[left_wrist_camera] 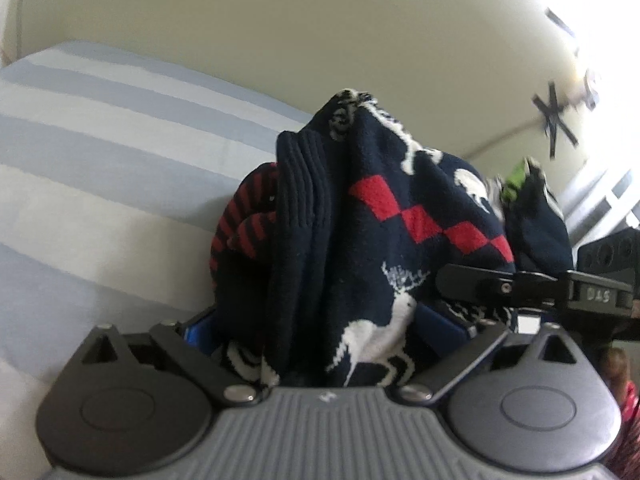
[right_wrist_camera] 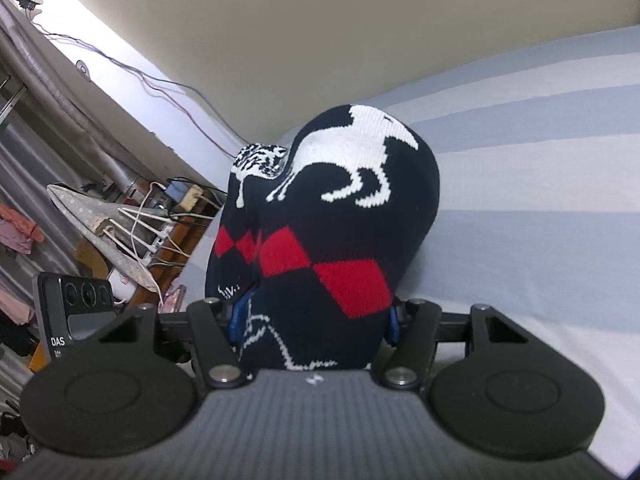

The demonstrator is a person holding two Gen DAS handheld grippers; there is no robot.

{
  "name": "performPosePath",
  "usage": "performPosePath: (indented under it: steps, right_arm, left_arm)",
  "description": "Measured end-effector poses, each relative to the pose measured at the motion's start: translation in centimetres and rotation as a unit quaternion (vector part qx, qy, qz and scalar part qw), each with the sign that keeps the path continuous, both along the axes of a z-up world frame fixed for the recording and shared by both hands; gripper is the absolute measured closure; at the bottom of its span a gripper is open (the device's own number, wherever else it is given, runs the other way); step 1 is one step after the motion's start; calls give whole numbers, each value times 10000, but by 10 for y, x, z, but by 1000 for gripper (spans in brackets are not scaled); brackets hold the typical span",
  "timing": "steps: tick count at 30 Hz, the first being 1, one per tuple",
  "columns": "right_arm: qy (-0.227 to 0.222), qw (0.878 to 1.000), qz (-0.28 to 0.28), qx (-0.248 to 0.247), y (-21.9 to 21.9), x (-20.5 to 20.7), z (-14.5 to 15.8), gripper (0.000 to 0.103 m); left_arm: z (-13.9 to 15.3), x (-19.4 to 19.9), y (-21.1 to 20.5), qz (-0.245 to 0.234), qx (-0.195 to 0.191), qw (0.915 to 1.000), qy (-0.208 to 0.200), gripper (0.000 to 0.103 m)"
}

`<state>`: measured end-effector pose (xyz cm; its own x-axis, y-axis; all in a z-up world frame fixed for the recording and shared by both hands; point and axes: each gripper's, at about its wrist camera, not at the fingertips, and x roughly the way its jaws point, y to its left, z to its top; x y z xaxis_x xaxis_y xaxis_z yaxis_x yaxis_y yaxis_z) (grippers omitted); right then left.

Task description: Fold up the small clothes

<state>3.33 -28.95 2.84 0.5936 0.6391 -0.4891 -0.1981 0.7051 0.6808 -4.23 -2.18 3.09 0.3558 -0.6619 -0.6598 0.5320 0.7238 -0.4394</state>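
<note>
A navy knitted sock with white reindeer and red diamonds (left_wrist_camera: 360, 248) bulges up between the fingers of my left gripper (left_wrist_camera: 320, 332), which is shut on it. Its ribbed cuff and a red-and-navy striped part (left_wrist_camera: 240, 220) show at the left. The other end of the same sock (right_wrist_camera: 332, 232) fills the right wrist view, and my right gripper (right_wrist_camera: 316, 320) is shut on it. The blue pads are mostly hidden by fabric. The right gripper's body (left_wrist_camera: 560, 292) shows at the right of the left wrist view.
A bed with a blue and white striped sheet (left_wrist_camera: 100, 160) lies under both grippers (right_wrist_camera: 540, 160). Another dark garment with green (left_wrist_camera: 532, 200) lies behind the sock. An ironing board (right_wrist_camera: 104, 232), cables and clutter stand at the left beside the bed.
</note>
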Motion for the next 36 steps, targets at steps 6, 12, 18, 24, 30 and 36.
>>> performPosePath:
  steps: [6, 12, 18, 24, 30, 36]
  right_arm:
    - [207, 9990, -370, 167, -19, -22, -9, 20]
    - [44, 9989, -460, 23, -9, -45, -11, 13]
    - [-40, 9990, -445, -8, 9, -42, -12, 9]
    - [-161, 9989, -449, -37, 30, -34, -10, 0]
    - [-341, 9987, -369, -80, 21, -41, -13, 0]
    - [-562, 9978, -299, -168, 23, -46, -15, 0]
  left_arm:
    - [-1, 6, 8, -229, -100, 9996, 89, 0]
    - [1, 4, 28, -222, 46, 9997, -32, 0]
    - [2, -1, 27, -81, 113, 9997, -212, 0]
    - [8, -6, 30, 58, 247, 9983, -523, 0]
    - [6, -1, 34, 142, 145, 9990, -387, 0]
    - [14, -7, 43, 152, 157, 9978, -622, 0]
